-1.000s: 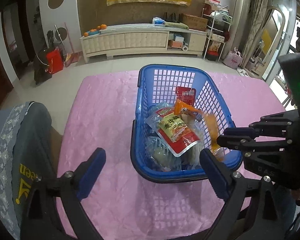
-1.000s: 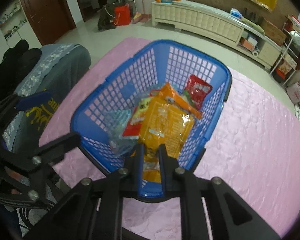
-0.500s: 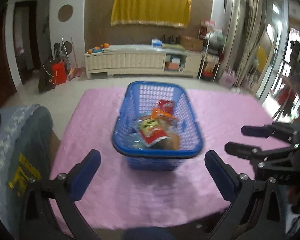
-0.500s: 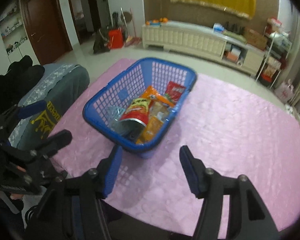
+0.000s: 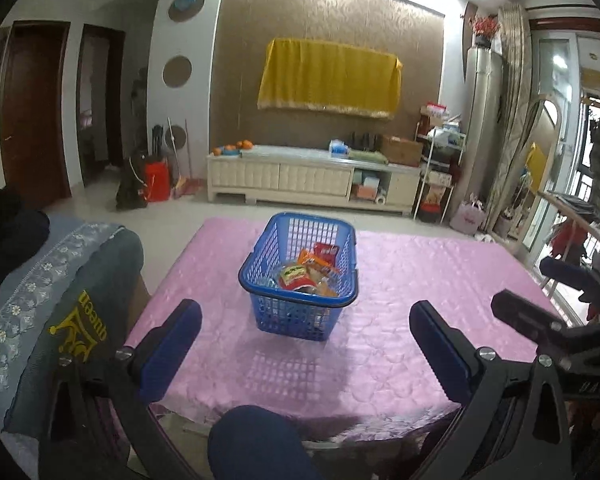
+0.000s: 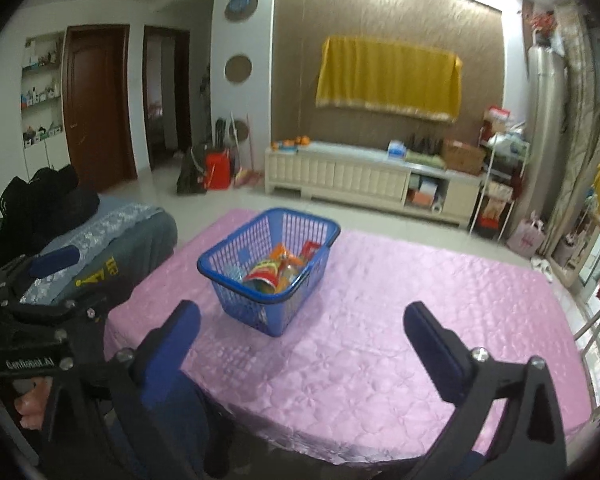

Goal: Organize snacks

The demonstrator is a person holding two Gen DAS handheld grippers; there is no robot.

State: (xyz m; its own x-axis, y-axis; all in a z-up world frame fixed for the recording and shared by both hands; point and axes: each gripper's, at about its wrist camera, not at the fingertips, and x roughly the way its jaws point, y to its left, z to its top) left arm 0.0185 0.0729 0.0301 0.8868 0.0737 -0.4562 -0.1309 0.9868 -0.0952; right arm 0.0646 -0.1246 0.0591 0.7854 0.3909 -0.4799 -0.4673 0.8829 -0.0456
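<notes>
A blue basket [image 5: 298, 280] of snack packets [image 5: 308, 274] sits mid-table on a pink cloth [image 5: 420, 280], with no snacks visible outside it. Both the left gripper [image 5: 306, 344] and right gripper [image 6: 300, 338], jaws just spread wide, hang empty near the table's front edge. Risk: the piled packets look loose; bumping the light basket could spill them.

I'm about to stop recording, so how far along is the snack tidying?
Done: the snack packets sit piled inside the blue basket on the pink tablecloth, with none visible loose on it. In hand: nothing; the left gripper and right gripper are open and empty. Left: seemingly nothing.
</notes>
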